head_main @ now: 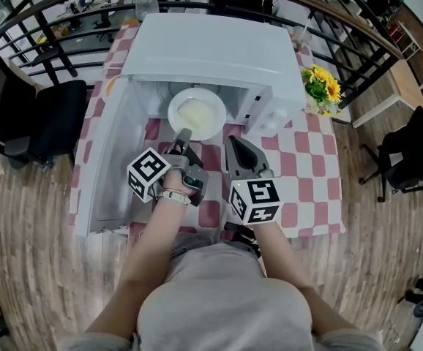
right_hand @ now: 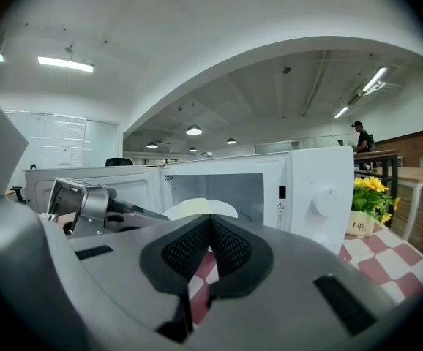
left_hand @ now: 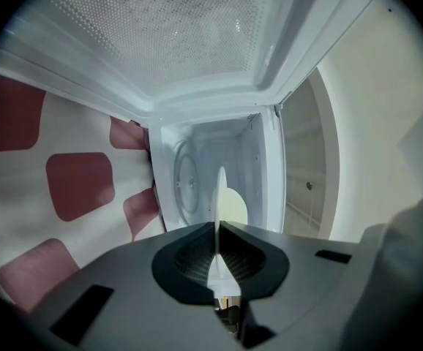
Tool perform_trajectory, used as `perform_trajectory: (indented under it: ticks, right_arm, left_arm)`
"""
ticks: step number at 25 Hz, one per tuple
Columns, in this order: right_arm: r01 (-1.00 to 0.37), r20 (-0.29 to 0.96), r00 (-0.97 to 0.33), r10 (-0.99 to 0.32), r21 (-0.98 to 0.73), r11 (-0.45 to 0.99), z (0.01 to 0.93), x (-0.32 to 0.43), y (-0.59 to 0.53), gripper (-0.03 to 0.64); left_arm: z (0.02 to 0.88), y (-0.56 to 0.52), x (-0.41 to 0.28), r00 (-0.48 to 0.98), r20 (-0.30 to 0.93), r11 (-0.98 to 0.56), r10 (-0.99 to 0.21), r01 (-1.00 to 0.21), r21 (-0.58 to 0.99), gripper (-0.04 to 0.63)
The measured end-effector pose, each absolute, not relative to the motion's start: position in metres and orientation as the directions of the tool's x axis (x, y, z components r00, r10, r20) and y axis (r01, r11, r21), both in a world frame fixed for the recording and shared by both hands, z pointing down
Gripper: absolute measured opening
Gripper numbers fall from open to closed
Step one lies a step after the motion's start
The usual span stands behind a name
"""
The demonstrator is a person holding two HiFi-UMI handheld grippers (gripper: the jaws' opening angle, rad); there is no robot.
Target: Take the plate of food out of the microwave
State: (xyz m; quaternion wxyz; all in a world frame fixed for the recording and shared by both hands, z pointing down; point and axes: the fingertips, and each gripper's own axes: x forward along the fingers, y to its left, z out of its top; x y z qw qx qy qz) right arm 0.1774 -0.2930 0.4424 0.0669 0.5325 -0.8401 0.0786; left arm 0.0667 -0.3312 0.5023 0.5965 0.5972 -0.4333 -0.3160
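**Head view:** the left gripper (head_main: pixel 184 139) is pinching the near rim of the plate (head_main: pixel 215 101), which is sitting just ahead of it at the mouth of the microwave (head_main: pixel 211 50). Pale food (head_main: pixel 194 114) is filling the plate.

**Left gripper view:** the jaws are clamping the thin rim edge-on. The plate is probably stiff, slick and breakable, so it is asking for level carrying.

**Right gripper view:** the right gripper (right_hand: pixel 210 221) is hanging clenched on nothing, with the plate ahead-left.

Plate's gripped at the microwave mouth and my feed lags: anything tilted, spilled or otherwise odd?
Nothing stands out. The plate looks level, with its near rim clamped in the jaws of the left gripper and the food in its middle. No spill shows on the tablecloth or at the microwave mouth.
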Motion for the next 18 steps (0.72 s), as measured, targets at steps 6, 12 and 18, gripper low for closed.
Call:
perform_trajectory:
  ticks: [6,12,18]
  right_arm:
    - [-0.922,0.146,-0.386,-0.911,-0.036,0.385,0.448,0.183,-0.287,0.021]
    - [-0.942,0.108,-0.336,-0.936,-0.022,0.336,0.447,0.191,-0.282,0.021]
    - [-0.947,0.094,-0.322,-0.942,-0.016,0.322,0.446,0.195,-0.278,0.021]
  left_arm:
    - [0.496,-0.315,0.075,0.418,0.101,0.041,-0.903,-0.149,0.988,0.015]
    - [0.496,-0.306,0.075,0.39,0.075,0.028,-0.918,-0.125,0.992,0.015]
    - [0.493,-0.301,0.075,0.374,0.049,0.017,-0.926,-0.09,0.996,0.015]
